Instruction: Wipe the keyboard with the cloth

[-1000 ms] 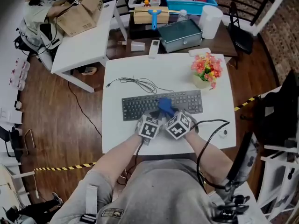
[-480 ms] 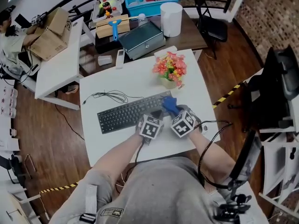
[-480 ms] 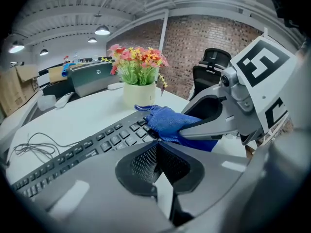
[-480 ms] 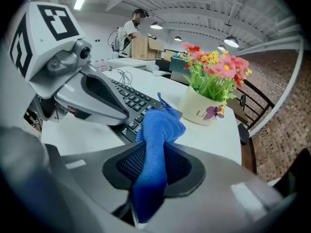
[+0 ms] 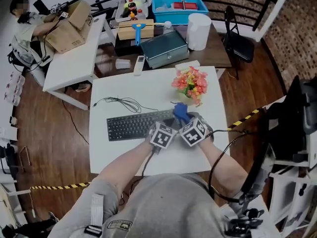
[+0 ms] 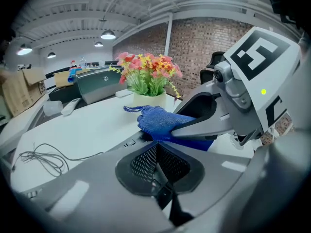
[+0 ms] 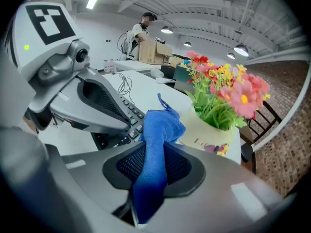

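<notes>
A pot of pink and yellow flowers (image 5: pixel 190 85) stands near the far right corner of the white table (image 5: pixel 114 152) — a loose black cable (image 5: pixel 121 103) coils toward its far left. Beyond lie a grey metal box (image 5: pixel 164 48), a white cylinder (image 5: pixel 198 25) and what looks like a remote (image 5: pixel 139 65).

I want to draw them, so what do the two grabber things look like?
Both the left gripper and the right gripper are smooth grey plastic with black mesh pads inside the jaws. Each carries a white cube printed with black square markers and a small yellow-green light. A black cable trails by the right one. The forearms are bare; no sleeves show.
</notes>
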`<state>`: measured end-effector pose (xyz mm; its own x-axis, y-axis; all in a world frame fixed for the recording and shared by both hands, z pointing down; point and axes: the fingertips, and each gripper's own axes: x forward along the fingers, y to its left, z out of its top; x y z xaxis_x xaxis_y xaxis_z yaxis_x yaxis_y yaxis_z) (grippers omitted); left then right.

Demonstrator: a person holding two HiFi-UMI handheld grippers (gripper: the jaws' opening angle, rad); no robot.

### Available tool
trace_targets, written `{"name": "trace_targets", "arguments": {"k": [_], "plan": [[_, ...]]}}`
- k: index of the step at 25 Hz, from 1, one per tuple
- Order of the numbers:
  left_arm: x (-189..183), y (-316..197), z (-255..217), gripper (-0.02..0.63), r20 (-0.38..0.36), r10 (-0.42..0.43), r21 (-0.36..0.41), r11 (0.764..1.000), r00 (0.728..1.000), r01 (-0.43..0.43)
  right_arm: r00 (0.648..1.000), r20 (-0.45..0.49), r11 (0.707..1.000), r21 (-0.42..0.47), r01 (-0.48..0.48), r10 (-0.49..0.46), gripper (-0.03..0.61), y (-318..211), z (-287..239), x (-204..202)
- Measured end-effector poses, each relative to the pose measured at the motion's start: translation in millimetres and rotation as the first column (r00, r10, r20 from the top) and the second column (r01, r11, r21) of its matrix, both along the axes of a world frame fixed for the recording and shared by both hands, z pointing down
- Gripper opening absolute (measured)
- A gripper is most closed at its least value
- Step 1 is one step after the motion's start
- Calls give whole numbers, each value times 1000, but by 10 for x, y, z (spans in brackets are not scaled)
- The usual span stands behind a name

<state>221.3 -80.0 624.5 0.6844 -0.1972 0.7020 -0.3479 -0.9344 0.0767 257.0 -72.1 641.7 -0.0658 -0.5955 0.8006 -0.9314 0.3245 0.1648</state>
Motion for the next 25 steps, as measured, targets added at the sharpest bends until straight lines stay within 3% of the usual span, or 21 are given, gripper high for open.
{"name": "trace_targets", "arguments": {"k": [5,11,25], "plan": [[1,-273,-76,-6,-21,-77,-1,997,997,77,999,-7,999,2,36,-36,110,-304,-35,27],[-27,-330,-84,-6,-25,-92,-3,996,995,92,999,-6,999,-15,46,-46,110,-323,30,-24],[-259,423,233,-6,20,47,-70,997,999,-45,1000,16,998,-60,-24,25,110,587,193,-356]]}}
